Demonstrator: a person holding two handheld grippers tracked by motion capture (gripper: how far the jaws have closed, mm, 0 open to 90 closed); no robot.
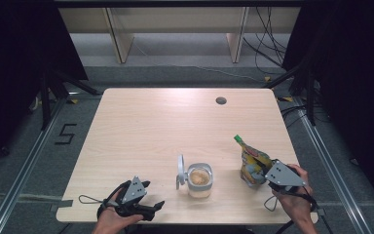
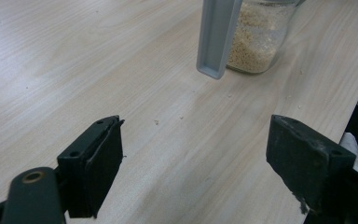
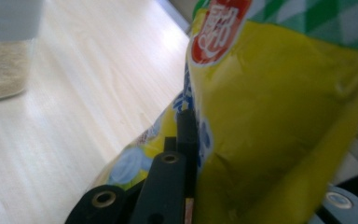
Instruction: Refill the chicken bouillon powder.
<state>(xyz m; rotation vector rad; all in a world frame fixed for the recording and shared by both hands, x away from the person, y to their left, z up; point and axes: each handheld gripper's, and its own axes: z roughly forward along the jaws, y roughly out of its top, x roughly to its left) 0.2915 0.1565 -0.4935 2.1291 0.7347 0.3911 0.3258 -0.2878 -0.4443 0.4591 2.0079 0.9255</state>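
Jar stands open near the front middle of the counter, lid flipped to its left side, grains inside (roughly half full, by the left claw view). Right claw is clamped on the pouch, held off to the jar's right, torn corner up. Left claw rests wide and empty at the front edge, left of the jar. Judgement: the pour looks done or paused. Left to do: set the pouch down, shut the lid.
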